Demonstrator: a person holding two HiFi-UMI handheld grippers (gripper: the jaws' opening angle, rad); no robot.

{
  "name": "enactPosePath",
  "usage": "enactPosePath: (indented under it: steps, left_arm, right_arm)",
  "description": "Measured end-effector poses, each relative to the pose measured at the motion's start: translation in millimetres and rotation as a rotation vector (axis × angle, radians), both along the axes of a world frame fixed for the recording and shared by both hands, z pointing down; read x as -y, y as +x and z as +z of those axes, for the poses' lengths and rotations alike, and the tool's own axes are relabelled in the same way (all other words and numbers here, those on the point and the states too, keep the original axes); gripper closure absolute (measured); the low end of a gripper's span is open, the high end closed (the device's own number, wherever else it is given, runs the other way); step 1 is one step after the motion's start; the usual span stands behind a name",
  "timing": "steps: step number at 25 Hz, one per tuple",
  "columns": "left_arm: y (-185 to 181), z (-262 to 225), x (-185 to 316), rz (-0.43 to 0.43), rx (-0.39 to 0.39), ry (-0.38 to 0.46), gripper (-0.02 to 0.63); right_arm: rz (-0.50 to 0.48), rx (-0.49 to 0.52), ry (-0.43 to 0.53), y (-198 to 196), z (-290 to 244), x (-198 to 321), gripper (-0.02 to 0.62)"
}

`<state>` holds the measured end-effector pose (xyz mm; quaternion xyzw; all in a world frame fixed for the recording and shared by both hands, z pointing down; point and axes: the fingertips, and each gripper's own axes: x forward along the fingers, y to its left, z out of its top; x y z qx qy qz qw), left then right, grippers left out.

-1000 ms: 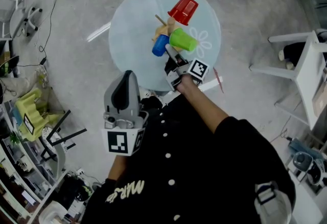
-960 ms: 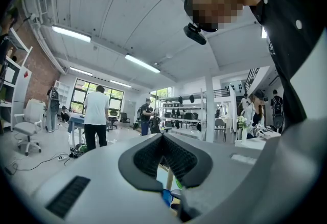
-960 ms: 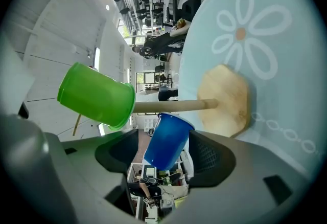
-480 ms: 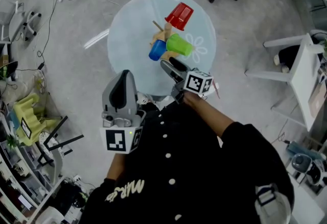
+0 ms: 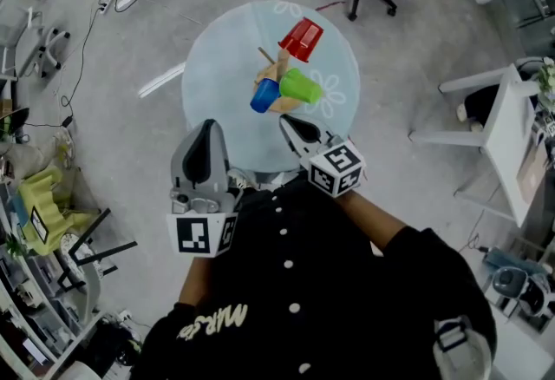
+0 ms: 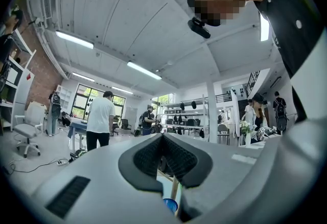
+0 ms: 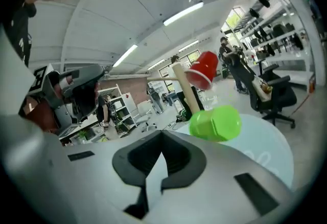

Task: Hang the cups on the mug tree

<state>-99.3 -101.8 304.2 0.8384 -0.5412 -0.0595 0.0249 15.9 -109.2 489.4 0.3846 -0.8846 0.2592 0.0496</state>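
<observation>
At upper centre, on round pale glass table [image 5: 217, 66], wooden mug tree [image 5: 276, 73] carrying red plastic cup [image 5: 301, 40], green plastic cup [image 5: 299, 87], blue plastic cup [image 5: 264, 95], below it right gripper [image 5: 289, 125], jaws just closed together, empty, left gripper [image 5: 205, 131] lower left, clenched, empty

1. The right gripper [image 5: 288, 121] drew back from the green cup [image 5: 300, 86] toward 5 o'clock in the head view. It ended clear of the cup, at the cup's 6 o'clock, over the near edge of the table [image 5: 217, 101].
2. Its jaws, which had stood apart beside the green cup, had just been closing. They came together with nothing between them.
3. The gripper rolled about its own axis, so its marker cube [image 5: 336, 168] showed a different tilt and face to the head view.
4. The green cup was left on its own on the mug tree [image 5: 277, 71], no longer touched.
</observation>
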Motion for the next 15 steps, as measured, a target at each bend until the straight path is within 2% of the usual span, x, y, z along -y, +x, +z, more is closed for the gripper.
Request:
enactPosePath:
  steps: [4,9,15]
  left_arm:
    - [1.1,-4.2,0.2,0.006,-0.002,0.015,0.607]
    - [-3.5,-11.0,-2.4,-0.010,-0.007,0.028,0.607]
    - [-9.1,-19.6,3.2,-0.025,0.000,0.045,0.607]
  right_arm:
    - [-0.008,-0.051,0.188,1.0,-59.6,9.2,0.594]
    - [0.051,-0.111,0.367,24.3,-122.6,24.6,0.594]
    - [0.135,-0.134,0.394,59.0,-158.2,48.1,0.595]
